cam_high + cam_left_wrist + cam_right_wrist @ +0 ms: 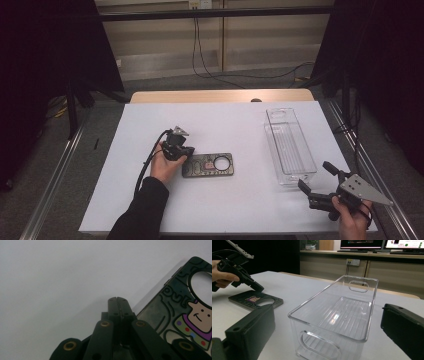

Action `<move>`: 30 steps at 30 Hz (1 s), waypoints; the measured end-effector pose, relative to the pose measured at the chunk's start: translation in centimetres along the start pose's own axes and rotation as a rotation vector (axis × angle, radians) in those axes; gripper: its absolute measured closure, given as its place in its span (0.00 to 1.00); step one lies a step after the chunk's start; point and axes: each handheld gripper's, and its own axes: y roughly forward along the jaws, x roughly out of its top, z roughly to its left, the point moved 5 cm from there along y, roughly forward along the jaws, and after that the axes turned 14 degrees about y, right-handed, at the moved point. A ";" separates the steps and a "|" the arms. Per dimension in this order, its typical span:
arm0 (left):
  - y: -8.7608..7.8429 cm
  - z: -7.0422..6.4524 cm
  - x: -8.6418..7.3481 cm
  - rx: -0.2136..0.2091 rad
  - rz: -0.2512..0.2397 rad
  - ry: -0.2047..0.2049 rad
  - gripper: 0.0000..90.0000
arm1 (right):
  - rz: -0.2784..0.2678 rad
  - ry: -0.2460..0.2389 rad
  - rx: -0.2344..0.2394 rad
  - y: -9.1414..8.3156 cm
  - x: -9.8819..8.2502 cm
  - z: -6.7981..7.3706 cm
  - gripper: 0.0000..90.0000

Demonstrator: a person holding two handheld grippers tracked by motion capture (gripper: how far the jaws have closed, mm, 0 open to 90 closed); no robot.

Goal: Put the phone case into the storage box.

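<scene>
A: Jaws, from the high view?
B: Left gripper (pixel 186 152) is closed, tips down at the phone case's (pixel 208 165) nine o'clock end. Right gripper (pixel 316 178) gapes empty at the clear bin's (pixel 290 145) five o'clock.
A: Left gripper view?
B: Jaws pressed together, nothing between them; case (pixel 182 315) at three o'clock.
A: Right gripper view?
B: Wide apart, bin (pixel 337 315) dead ahead, case (pixel 255 301) at ten o'clock.

A lab or office: black curtains (pixel 45 45), computer monitors (pixel 362 243), white-covered table (pixel 150 200).
</scene>
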 end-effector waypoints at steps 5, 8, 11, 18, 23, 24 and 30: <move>-0.3 -0.4 -0.3 0.000 0.004 0.015 1.00 | -0.002 0.005 -0.001 0.0 0.0 0.0 0.00; -0.4 -0.5 -0.3 -0.002 0.011 0.023 1.00 | 0.000 0.003 -0.002 0.0 0.0 0.0 0.00; -0.6 -0.7 -0.5 0.006 0.015 0.034 1.00 | -0.001 0.000 -0.001 0.0 0.0 0.0 0.00; -1.0 -1.1 -0.9 0.002 0.007 0.025 1.00 | -0.002 0.003 -0.007 0.0 0.0 -0.1 0.00; -1.3 -1.6 -1.1 -0.007 0.006 0.062 1.00 | -0.008 0.002 -0.014 -0.1 0.1 -0.2 0.00; -1.3 -1.6 -1.1 -0.007 0.006 0.062 1.00 | -0.008 0.002 -0.014 -0.1 0.1 -0.2 0.00; -1.6 -2.1 -1.4 -0.019 0.014 0.067 1.00 | -0.005 0.000 -0.015 -0.1 0.0 -0.2 0.00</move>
